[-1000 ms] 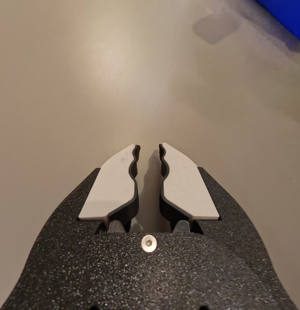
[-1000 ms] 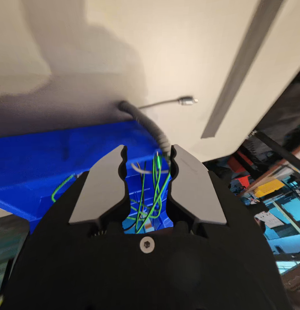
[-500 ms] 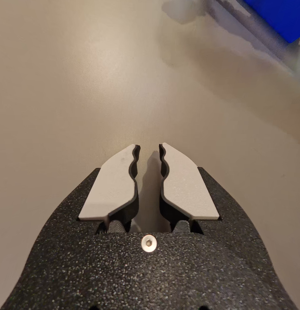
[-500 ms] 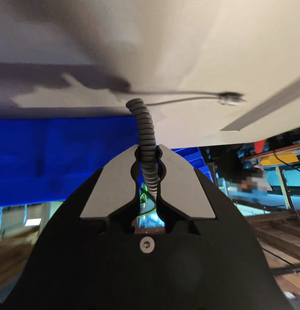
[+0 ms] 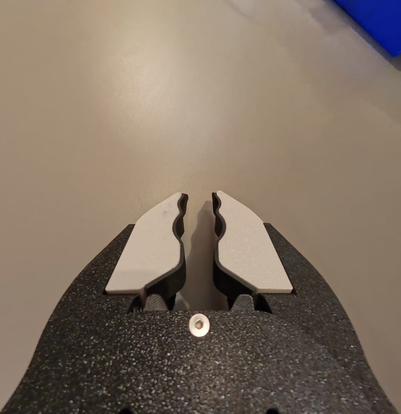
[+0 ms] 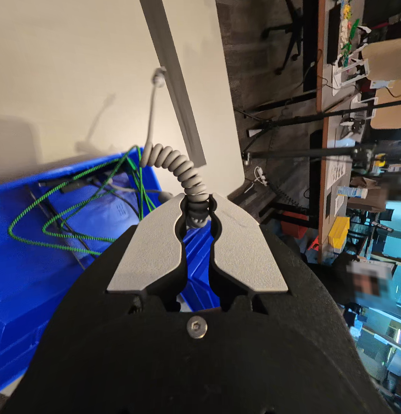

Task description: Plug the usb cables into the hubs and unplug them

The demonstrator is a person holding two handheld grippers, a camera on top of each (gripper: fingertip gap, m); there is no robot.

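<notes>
My right gripper (image 6: pixel 197 197) is shut on a grey coiled USB cable (image 6: pixel 184 168) and holds it in the air above a blue bin (image 6: pixel 27 257). The cable's thin straight end rises to a silver plug (image 6: pixel 158 77) that hangs free over the beige table (image 6: pixel 72 67). Green braided cables (image 6: pixel 60 224) and other cables lie in the bin. My left gripper (image 5: pixel 200 196) is slightly open and empty, low over the bare beige table (image 5: pixel 150 100). No hub shows in either view.
A corner of the blue bin (image 5: pixel 378 24) shows at the top right of the left wrist view. A grey strip (image 6: pixel 172 78) runs across the table. Beyond the table edge lie desks, a tripod and shelving (image 6: pixel 329 156). Left tips to right tips: about 50 cm.
My right gripper closed on the coiled cable, lifted it out of the bin and rolled strongly, so the view has turned. My left gripper stayed as it was, shifting slightly over the table.
</notes>
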